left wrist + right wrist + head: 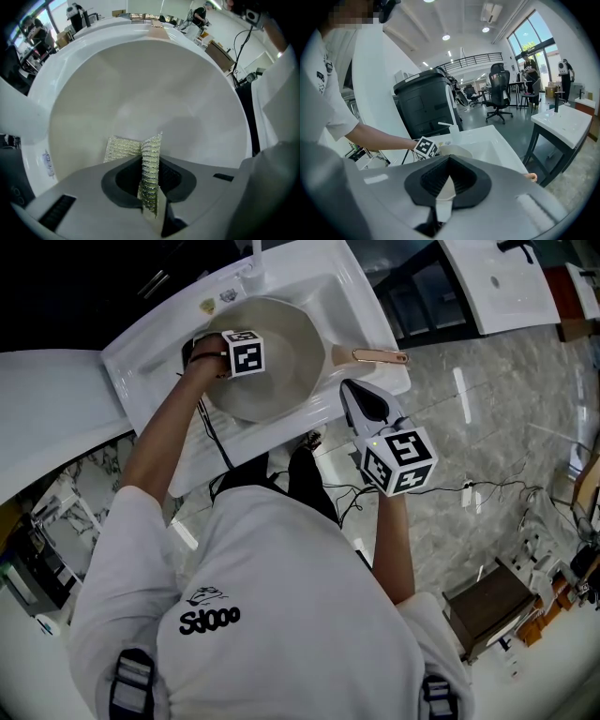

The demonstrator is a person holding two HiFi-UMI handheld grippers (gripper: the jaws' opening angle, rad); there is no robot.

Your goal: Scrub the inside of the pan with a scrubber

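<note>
Up at twelve o'clock in the head view, one white sink holds one pale pan. Its handle points to three o'clock. Two tools show. Inside the pan, the left tool is clamped tight on one silvery scrubber, which pokes out past its tips toward twelve o'clock. At five o'clock from the pan, the right tool is squeezed closed with nothing in it.

One pan, one scrubber, one left claw, one right claw.

White sink (black bin behind).
</note>
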